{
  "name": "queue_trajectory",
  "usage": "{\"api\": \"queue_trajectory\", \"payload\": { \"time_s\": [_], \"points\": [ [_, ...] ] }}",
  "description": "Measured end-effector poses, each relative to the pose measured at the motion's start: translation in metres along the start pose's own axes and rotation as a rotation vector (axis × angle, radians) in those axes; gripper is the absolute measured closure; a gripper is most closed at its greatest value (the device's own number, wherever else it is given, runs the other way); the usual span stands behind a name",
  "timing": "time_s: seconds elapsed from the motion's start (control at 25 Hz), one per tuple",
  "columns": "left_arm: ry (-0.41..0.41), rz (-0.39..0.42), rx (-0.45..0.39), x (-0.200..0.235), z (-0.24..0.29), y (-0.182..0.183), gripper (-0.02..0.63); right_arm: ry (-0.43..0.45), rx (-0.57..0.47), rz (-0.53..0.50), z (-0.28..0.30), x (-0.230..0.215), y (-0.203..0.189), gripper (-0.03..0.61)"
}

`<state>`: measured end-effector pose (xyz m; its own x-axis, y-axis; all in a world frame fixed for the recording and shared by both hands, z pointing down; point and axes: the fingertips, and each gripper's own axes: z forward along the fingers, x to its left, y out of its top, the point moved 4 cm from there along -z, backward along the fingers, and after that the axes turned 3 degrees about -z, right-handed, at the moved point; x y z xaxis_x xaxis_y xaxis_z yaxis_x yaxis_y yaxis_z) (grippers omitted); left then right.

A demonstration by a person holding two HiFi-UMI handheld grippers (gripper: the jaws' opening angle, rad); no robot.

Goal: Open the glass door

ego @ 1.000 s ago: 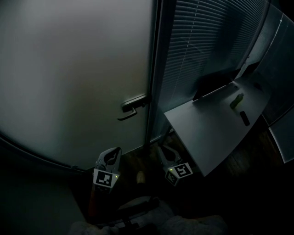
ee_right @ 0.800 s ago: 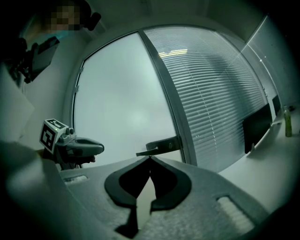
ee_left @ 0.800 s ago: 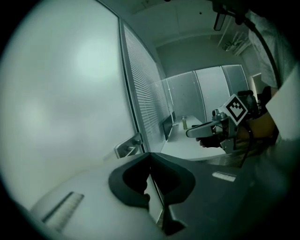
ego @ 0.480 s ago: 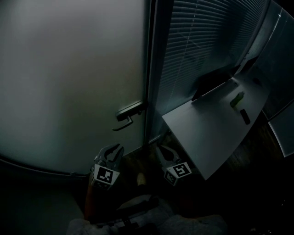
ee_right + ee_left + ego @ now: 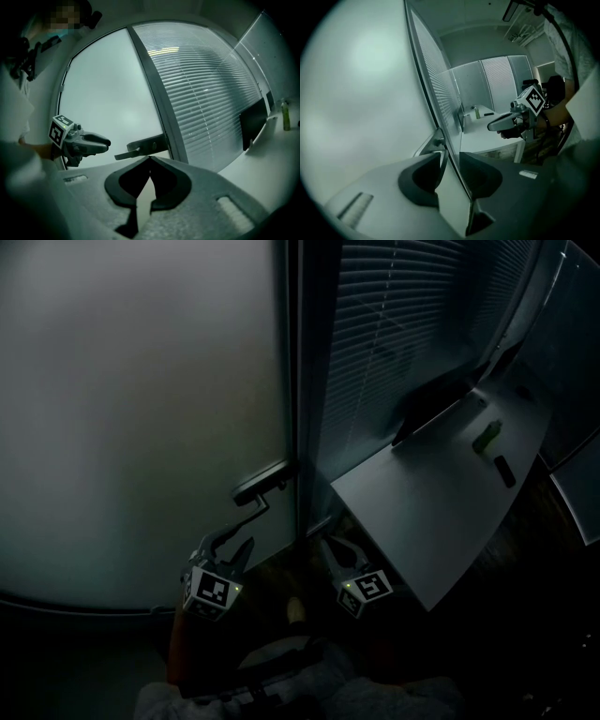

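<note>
Glass door, shut in its frame: the reach for the lever handle.
Your left tongs sit just below the handle. Their jaws have just been opening and now stand apart, with nothing pressed between them. Your right tongs hang near the foot of the dark frame, jaws together and empty. The next move, as judged, calls for you to slide the open jaws around the lever, close on it, press it down and swing the door. The door fills the left of the head view: pale frosted glass, with a dark lever low at its right edge, pointing left. Slatted blinds and a grey surface lie to its right.
</note>
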<state>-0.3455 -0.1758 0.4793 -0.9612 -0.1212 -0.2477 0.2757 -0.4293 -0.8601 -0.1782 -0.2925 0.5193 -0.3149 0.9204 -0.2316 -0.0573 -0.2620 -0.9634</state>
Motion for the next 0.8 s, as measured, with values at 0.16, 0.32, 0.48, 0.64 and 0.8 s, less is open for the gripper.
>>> {"api": "queue_trajectory", "payload": {
  "time_s": [0.16,0.32,0.48,0.64,0.8],
  "points": [
    [-0.014,0.046,0.047,0.012,0.011,-0.001,0.465,-0.002,-0.008,0.01,0.007,-0.005,0.002,0.577],
    [-0.046,0.09,0.079,0.022,0.02,-0.003,0.465,0.01,-0.002,0.006,0.012,-0.002,0.004,0.577],
    [-0.091,0.119,0.136,0.027,0.031,-0.012,0.465,0.001,0.009,0.014,0.016,-0.001,0.001,0.577],
    [-0.136,0.151,0.192,0.028,0.043,-0.024,0.465,-0.022,0.013,0.03,0.021,-0.002,-0.003,0.577],
    [-0.178,0.186,0.236,0.026,0.059,-0.034,0.465,-0.047,0.007,0.038,0.027,-0.003,-0.005,0.577]
  ]
}}
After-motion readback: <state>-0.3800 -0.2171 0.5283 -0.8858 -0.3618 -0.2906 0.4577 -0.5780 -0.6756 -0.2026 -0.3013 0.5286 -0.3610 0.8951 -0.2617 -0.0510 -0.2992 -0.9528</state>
